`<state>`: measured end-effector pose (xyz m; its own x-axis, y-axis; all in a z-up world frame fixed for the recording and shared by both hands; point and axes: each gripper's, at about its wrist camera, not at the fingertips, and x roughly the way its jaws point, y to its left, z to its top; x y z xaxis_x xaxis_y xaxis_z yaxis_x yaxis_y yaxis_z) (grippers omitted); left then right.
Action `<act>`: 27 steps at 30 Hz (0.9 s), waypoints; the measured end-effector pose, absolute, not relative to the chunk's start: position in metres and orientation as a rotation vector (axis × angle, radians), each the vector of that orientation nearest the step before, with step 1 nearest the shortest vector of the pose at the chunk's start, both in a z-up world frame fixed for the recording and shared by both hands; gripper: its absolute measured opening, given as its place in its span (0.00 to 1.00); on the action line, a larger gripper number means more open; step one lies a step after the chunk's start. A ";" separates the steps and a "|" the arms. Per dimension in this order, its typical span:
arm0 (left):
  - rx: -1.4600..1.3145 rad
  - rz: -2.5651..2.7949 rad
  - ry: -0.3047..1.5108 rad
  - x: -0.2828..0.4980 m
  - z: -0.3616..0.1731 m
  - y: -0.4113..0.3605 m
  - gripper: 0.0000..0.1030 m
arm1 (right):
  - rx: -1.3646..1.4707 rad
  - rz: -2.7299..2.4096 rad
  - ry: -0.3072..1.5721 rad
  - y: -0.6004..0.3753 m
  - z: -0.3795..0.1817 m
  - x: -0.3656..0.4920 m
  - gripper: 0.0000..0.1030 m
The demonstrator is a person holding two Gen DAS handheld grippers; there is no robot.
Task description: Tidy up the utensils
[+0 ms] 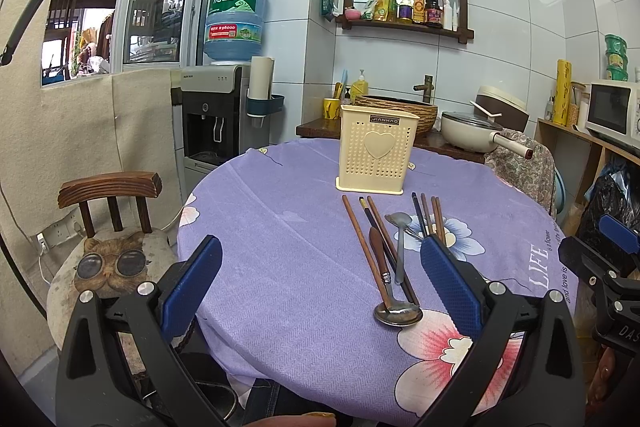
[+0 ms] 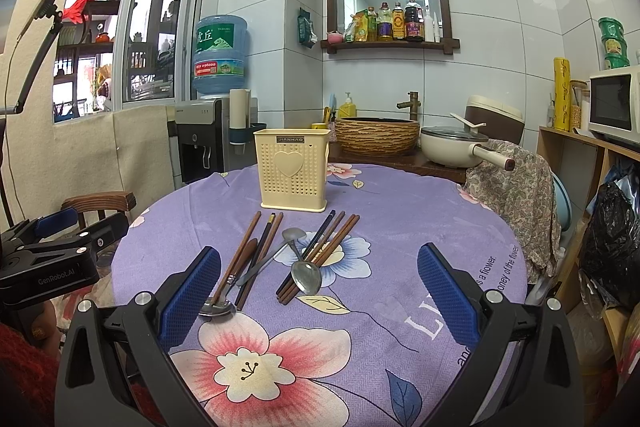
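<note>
A cream perforated utensil holder [image 1: 378,151] [image 2: 294,167] stands upright on the round table's purple floral cloth [image 1: 280,227] [image 2: 400,219]. In front of it lie two loose bunches of brown and dark chopsticks [image 1: 362,239] [image 2: 332,243]. A wooden-handled spoon [image 1: 398,315] [image 2: 216,307] and a metal spoon [image 1: 396,221] [image 2: 294,235] lie with the left bunch. Another metal spoon [image 2: 306,277] rests on the right bunch. My left gripper [image 1: 320,251] [image 2: 60,239] hovers open at the table's near left edge, holding nothing. My right gripper [image 2: 320,255] [image 1: 616,239] is open above the near cloth, just short of the utensils.
A wooden chair with a cat cushion [image 1: 112,259] stands left of the table, with a water dispenser [image 1: 224,107] behind it. A cloth-draped chair [image 2: 516,195] is at the right. A pan [image 2: 452,147] and basin sit on the counter behind. A shelf with a microwave [image 2: 612,103] is at the far right.
</note>
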<state>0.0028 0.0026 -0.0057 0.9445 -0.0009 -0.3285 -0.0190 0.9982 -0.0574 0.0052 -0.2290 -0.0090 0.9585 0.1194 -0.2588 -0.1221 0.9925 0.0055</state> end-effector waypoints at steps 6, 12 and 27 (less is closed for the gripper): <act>-0.060 0.010 0.332 0.001 -0.012 0.001 0.95 | -0.011 0.123 0.262 -0.229 -0.009 0.005 0.94; -0.060 0.010 0.334 0.001 -0.011 0.000 0.95 | -0.010 0.123 0.263 -0.229 -0.009 0.005 0.94; -0.060 0.011 0.338 0.004 -0.013 0.001 0.95 | -0.010 0.123 0.267 -0.229 -0.009 0.005 0.94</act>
